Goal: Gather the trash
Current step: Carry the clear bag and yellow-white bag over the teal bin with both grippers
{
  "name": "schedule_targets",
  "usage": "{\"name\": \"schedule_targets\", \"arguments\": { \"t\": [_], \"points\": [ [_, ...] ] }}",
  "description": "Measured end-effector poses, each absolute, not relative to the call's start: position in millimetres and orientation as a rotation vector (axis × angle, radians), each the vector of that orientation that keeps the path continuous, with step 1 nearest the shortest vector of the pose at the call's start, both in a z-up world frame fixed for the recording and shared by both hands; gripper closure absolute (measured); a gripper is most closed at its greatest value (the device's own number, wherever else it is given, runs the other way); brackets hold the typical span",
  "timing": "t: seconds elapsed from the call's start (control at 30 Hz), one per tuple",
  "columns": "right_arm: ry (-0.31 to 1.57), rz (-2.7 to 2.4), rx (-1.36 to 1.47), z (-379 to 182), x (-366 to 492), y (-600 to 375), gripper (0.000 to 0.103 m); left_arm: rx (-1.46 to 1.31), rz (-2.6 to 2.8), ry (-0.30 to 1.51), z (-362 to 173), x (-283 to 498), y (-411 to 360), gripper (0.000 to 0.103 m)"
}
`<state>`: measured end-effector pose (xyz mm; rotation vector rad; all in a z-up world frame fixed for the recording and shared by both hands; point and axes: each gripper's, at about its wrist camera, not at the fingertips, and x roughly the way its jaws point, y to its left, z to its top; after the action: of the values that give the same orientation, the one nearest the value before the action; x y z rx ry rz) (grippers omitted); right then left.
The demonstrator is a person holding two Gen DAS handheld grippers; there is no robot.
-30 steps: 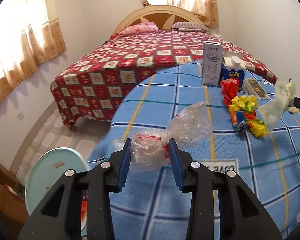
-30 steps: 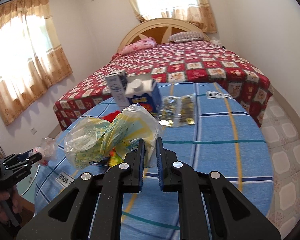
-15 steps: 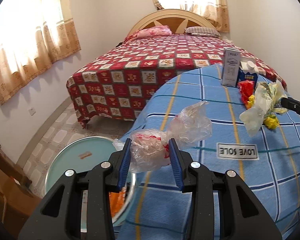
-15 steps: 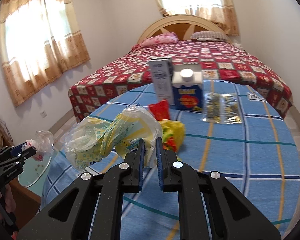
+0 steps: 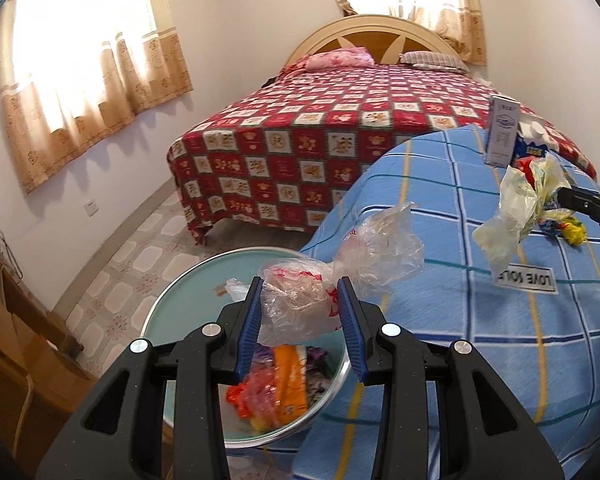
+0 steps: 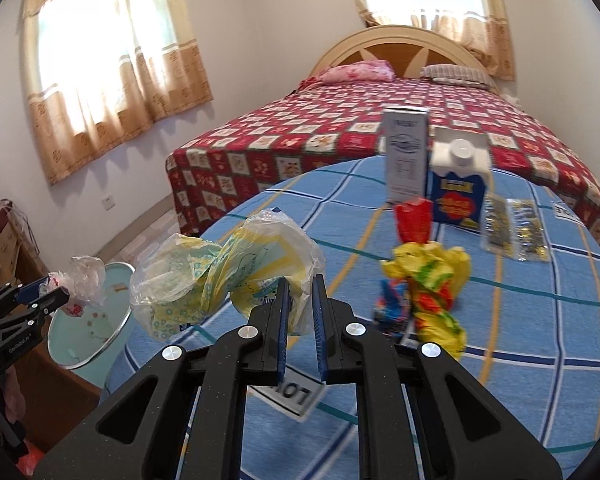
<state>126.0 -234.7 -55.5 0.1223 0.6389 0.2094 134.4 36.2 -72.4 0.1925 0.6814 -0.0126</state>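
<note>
My left gripper (image 5: 298,298) is shut on a clear crumpled plastic bag with red print (image 5: 300,306) and holds it above the round pale-green trash bin (image 5: 188,292), which has colourful wrappers inside. It also shows in the right wrist view (image 6: 46,294). My right gripper (image 6: 299,296) is shut on a yellow-and-green crumpled plastic bag (image 6: 224,272) and holds it above the left edge of the blue checked table (image 6: 520,320). The same bag shows in the left wrist view (image 5: 516,208).
On the table lie a yellow-red crumpled wrapper (image 6: 432,280), a red wrapper (image 6: 414,220), a blue milk carton (image 6: 458,188), a white carton (image 6: 406,156) and a clear sachet strip (image 6: 516,232). A bed with a red quilt (image 6: 380,128) stands behind. Wooden furniture (image 5: 16,344) is at left.
My left gripper has carried the clear bag left off the table to above the bin. My right gripper has moved left with the yellow-green bag toward the table's edge.
</note>
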Motion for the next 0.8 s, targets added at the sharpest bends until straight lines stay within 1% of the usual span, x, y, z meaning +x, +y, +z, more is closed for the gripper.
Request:
{"name": "schedule_targets", "arguments": {
  "t": [0.8],
  "points": [
    [0.661, 0.335, 0.025, -57.5, 144.5, -148.4, 0.091, 0.183, 0.125, 0.704, -76.7, 115.3, 108.6, 0.066]
  ]
}}
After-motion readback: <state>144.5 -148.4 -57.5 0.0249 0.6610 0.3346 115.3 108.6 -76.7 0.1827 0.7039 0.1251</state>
